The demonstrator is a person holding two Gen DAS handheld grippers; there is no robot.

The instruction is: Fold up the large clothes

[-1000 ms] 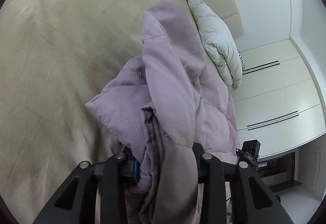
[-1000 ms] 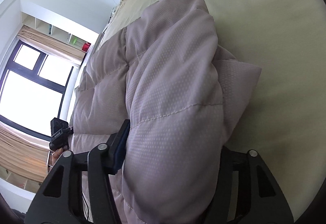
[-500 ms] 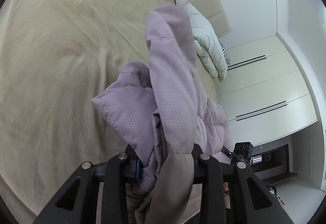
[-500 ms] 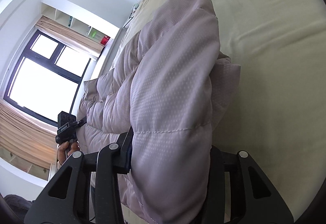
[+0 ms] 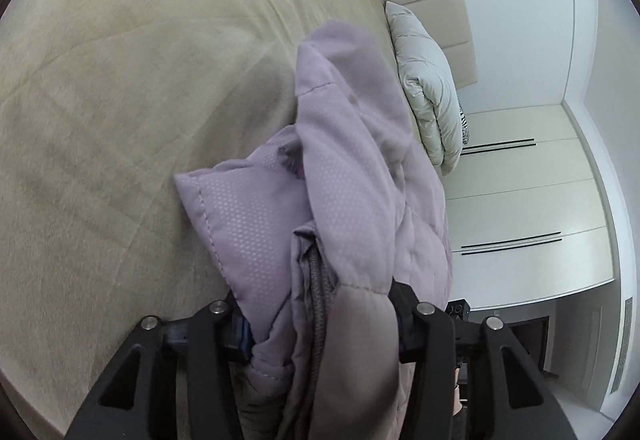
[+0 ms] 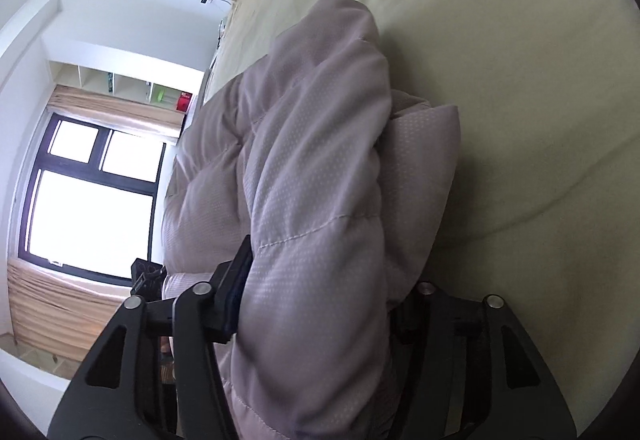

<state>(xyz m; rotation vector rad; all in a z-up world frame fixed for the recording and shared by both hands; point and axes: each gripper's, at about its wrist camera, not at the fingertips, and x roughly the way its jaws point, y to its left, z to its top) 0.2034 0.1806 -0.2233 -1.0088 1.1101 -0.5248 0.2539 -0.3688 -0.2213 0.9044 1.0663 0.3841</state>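
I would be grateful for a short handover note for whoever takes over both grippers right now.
Left gripper: jaws opening, a bunched edge of the lilac quilted puffer jacket between them.
Right gripper: jaws opening too, a thick padded fold of the same jacket between them.
The jacket is humped over the beige bedspread; a folded white quilted garment lies near the headboard.
Done: the jacket is gathered over the bed.
Left: let it settle, flatten it, finish the folds.
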